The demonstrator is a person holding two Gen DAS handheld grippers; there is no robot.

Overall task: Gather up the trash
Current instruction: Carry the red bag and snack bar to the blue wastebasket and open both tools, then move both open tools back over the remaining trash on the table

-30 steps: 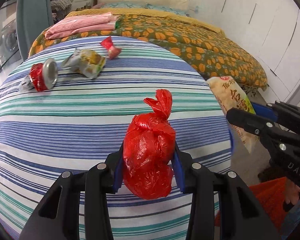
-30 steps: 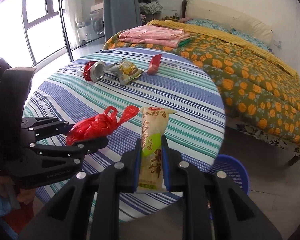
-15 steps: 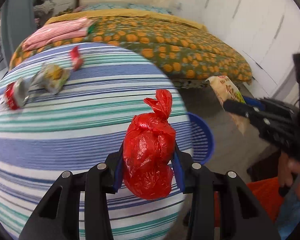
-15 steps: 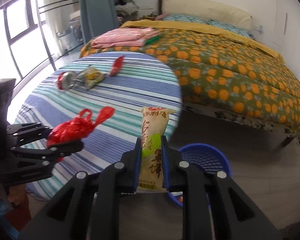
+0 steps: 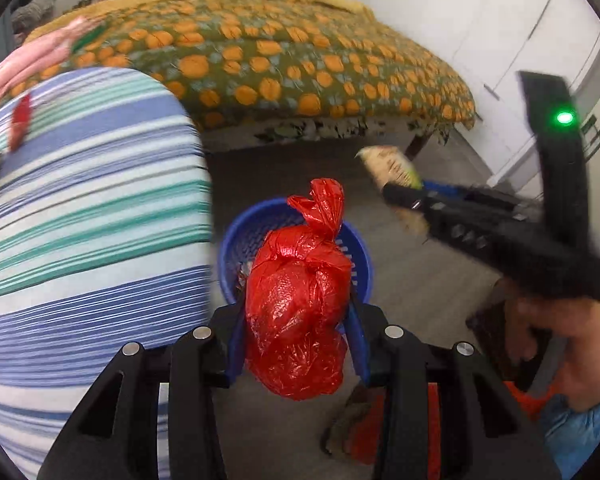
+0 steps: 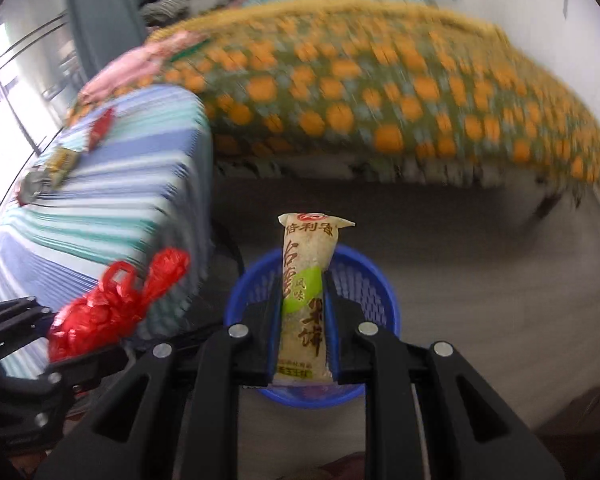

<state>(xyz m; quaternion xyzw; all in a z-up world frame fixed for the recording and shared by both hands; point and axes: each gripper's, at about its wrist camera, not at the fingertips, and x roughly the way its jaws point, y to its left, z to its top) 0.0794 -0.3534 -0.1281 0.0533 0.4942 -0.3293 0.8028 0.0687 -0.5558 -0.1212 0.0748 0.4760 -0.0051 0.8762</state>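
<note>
A knotted red plastic bag (image 5: pixel 300 272) sits between the blue pads of my left gripper (image 5: pixel 296 314), whose jaws are opening while still touching the bag. It hangs over the blue basket (image 5: pixel 256 232) on the floor. My right gripper (image 6: pixel 302 308) is shut on a long beige snack packet (image 6: pixel 304 264), held upright above the same basket (image 6: pixel 372 280). In the left wrist view the right gripper (image 5: pixel 404 196) and its packet (image 5: pixel 388 164) hang to the right. The right wrist view shows the red bag (image 6: pixel 112 304) at lower left.
The round table with a striped cloth (image 5: pixel 80 208) stands left of the basket. On it lie a red wrapper (image 6: pixel 100 128), a yellow packet (image 6: pixel 62 160) and a crushed can (image 6: pixel 32 188). A bed with an orange-patterned cover (image 5: pixel 300 60) fills the back. A person's hand (image 5: pixel 548 332) holds the right gripper.
Both grippers swung right, off the table and down over the blue basket, each still carrying its item. The table slid to the left of both views.
</note>
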